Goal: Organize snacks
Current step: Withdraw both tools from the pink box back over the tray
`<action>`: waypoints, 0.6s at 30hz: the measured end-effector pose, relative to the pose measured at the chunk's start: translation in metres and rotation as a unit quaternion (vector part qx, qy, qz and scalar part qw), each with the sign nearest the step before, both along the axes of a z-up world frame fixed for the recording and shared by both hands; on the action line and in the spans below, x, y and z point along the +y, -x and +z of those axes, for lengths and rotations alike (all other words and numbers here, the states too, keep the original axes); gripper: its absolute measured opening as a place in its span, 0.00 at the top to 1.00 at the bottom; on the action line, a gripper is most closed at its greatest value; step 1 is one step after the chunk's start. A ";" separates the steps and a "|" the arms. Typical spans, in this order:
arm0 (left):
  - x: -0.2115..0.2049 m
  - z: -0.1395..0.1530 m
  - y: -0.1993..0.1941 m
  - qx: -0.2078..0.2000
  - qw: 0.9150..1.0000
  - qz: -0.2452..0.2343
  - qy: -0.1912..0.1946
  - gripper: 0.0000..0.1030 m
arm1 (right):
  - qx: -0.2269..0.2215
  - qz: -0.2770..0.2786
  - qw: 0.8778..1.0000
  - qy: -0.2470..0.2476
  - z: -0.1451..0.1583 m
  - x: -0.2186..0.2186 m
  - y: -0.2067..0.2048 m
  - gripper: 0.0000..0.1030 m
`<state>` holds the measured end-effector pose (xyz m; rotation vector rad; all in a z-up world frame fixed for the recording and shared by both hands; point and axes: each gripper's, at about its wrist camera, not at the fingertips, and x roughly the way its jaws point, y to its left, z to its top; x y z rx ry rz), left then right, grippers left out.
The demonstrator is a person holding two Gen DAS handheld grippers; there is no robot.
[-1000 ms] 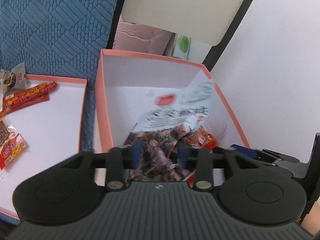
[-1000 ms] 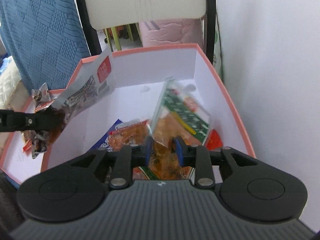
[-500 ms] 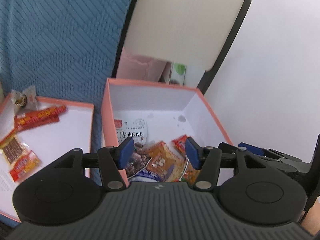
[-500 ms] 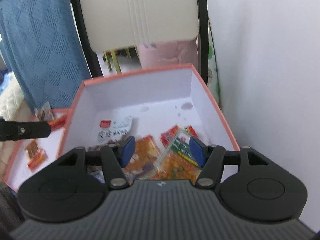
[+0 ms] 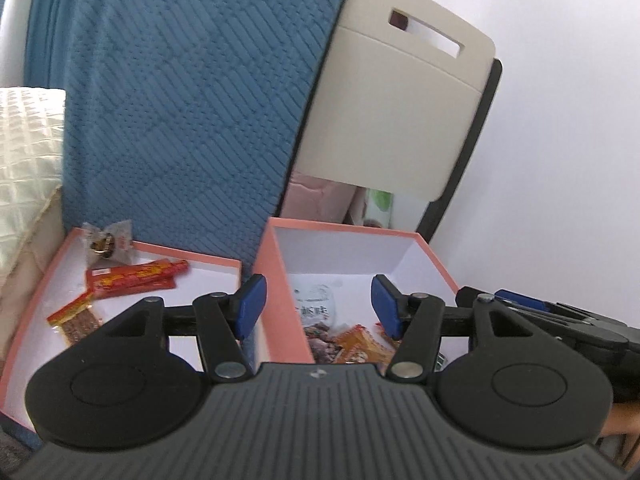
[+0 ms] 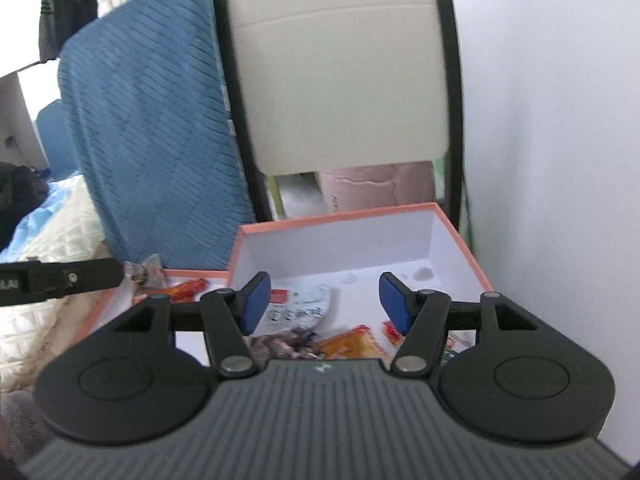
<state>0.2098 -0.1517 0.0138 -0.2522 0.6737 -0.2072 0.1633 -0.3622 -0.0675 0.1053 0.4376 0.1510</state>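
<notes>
A deep pink-rimmed box (image 5: 344, 232) (image 6: 340, 216) holds several snack packets, among them a white printed bag (image 5: 314, 306) (image 6: 300, 308) and an orange packet (image 5: 360, 344) (image 6: 348, 342). My left gripper (image 5: 318, 306) is open and empty, raised above the box's left wall. My right gripper (image 6: 324, 300) is open and empty, raised above the box. A shallow pink-rimmed lid (image 5: 36, 300) to the left holds red stick snacks (image 5: 136, 276), a small clear packet (image 5: 106, 240) and a flat brown packet (image 5: 78, 320).
A blue quilted cushion (image 5: 192, 100) stands behind the lid. A beige chair back (image 5: 396, 108) (image 6: 340, 80) stands behind the box. A white wall (image 5: 560, 160) is on the right. The right gripper's arm (image 5: 560, 316) shows at the left wrist view's right edge.
Both grippers let go of their snack bags into the deep box, opened, and then lifted up and back away from it.
</notes>
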 end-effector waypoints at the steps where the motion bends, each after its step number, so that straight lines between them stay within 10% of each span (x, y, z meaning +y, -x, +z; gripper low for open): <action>1: 0.005 0.000 0.003 -0.001 1.000 0.005 0.001 0.38 | -0.003 0.004 1.000 0.000 0.000 0.004 0.002 0.40; 18: 0.067 -0.016 0.025 -0.015 0.999 0.040 0.002 0.38 | -0.009 0.046 0.999 0.005 -0.005 0.064 0.022 0.40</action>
